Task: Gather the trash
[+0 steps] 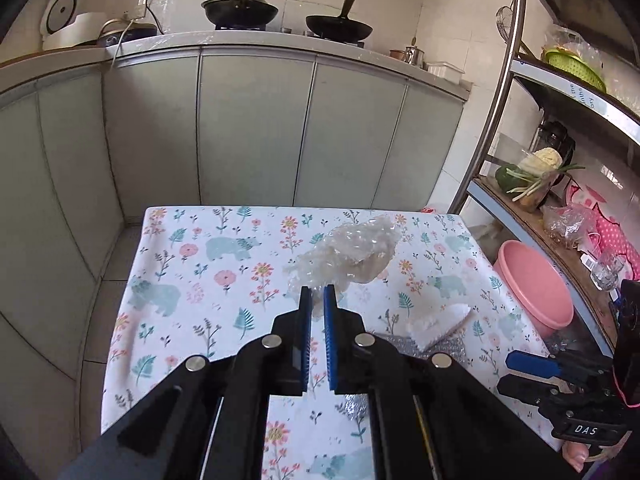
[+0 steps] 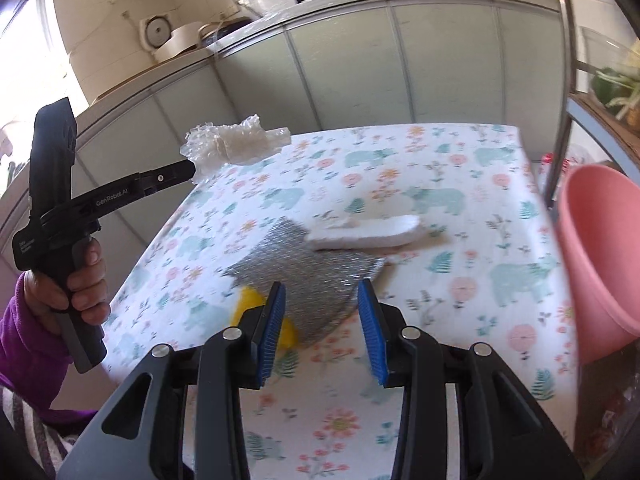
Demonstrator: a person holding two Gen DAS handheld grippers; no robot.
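My left gripper (image 1: 317,300) is shut on a crumpled wad of clear plastic wrap (image 1: 352,248), held lifted above the flowered tablecloth (image 1: 192,264). The right wrist view shows that same gripper (image 2: 192,170) at the left in a person's hand, with the plastic wrap (image 2: 236,144) sticking out past its tips. My right gripper (image 2: 322,292) stands open over the table's near part, nothing pressed between its blue pads. Just beyond it lie a silver foil sheet (image 2: 304,272), a white foam piece (image 2: 368,232) and a yellow scrap (image 2: 250,300). The right gripper (image 1: 516,374) also shows at the left view's right edge.
A pink bin (image 2: 600,248) stands off the table's right side, also seen as the pink bin (image 1: 532,284) beside a metal rack of vegetables and bags (image 1: 560,184). Grey cabinets (image 1: 256,128) with woks on the counter run behind the table.
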